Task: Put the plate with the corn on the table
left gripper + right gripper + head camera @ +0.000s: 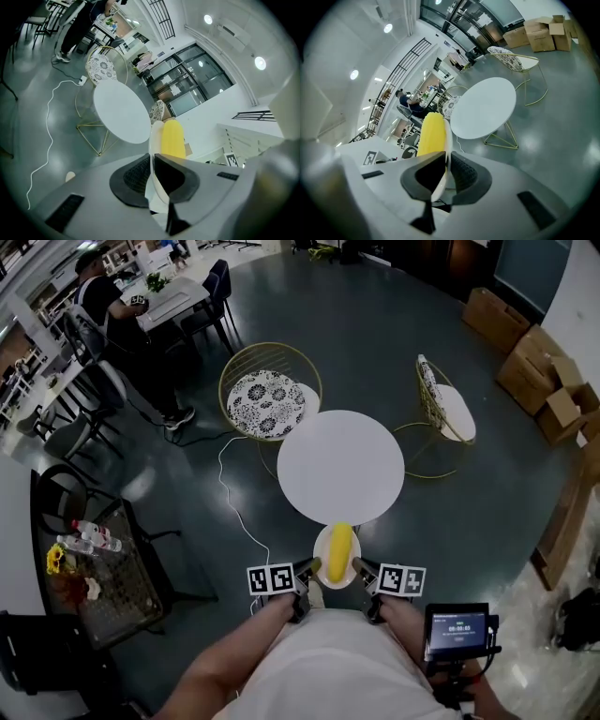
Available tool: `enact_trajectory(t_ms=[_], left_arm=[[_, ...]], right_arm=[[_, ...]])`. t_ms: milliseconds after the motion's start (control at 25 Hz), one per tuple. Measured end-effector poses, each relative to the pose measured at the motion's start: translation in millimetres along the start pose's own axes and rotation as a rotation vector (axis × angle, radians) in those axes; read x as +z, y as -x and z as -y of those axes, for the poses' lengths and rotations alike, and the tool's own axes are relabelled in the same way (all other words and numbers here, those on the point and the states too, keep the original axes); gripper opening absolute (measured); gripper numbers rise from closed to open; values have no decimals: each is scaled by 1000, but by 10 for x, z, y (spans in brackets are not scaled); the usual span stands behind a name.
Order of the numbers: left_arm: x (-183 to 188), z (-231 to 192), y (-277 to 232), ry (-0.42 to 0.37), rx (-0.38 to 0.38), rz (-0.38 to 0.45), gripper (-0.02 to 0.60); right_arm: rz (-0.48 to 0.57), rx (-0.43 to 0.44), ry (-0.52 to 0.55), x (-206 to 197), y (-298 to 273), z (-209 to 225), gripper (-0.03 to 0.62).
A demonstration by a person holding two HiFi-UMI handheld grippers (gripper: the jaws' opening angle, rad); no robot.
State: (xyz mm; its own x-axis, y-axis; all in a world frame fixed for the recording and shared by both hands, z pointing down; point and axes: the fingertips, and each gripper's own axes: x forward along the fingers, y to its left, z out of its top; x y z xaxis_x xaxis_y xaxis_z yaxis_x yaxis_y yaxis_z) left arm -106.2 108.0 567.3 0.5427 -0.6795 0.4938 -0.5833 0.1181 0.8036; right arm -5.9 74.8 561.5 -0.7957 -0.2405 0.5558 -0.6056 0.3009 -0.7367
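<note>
Corn (339, 552) lies on the plate (322, 547) — left tool (311, 568) and right tool (361, 566) each clamp its rim, near the table (340, 465).

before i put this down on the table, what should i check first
1. Left claw shut on the plate rim: ok.
2. Right claw shut on the opposite rim: ok.
3. Corn lies along the middle of the plate, away from both claws: ok.
4. Table top is bare where the plate would land: ok.
5. Plate is over the tabletop: not ok, it hangs just short of the near edge.
6. Plate is high enough to pass over the table edge: cannot tell.
</note>
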Motion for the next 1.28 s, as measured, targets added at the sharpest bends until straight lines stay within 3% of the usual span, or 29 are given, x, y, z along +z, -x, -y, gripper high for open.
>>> enact_trajectory(t_ms=[320,680,1280], left_arm=[[422,-305,213,-11,-12,0,33],[626,-464,305,14,-16,22,33],[1273,-798,273,45,52,88,34]], right_arm=[[14,-4,13,107,-457,-302,46],[-8,-7,36,201,-696,-450,46],[-80,62,69,661,-1357,-586,46]])
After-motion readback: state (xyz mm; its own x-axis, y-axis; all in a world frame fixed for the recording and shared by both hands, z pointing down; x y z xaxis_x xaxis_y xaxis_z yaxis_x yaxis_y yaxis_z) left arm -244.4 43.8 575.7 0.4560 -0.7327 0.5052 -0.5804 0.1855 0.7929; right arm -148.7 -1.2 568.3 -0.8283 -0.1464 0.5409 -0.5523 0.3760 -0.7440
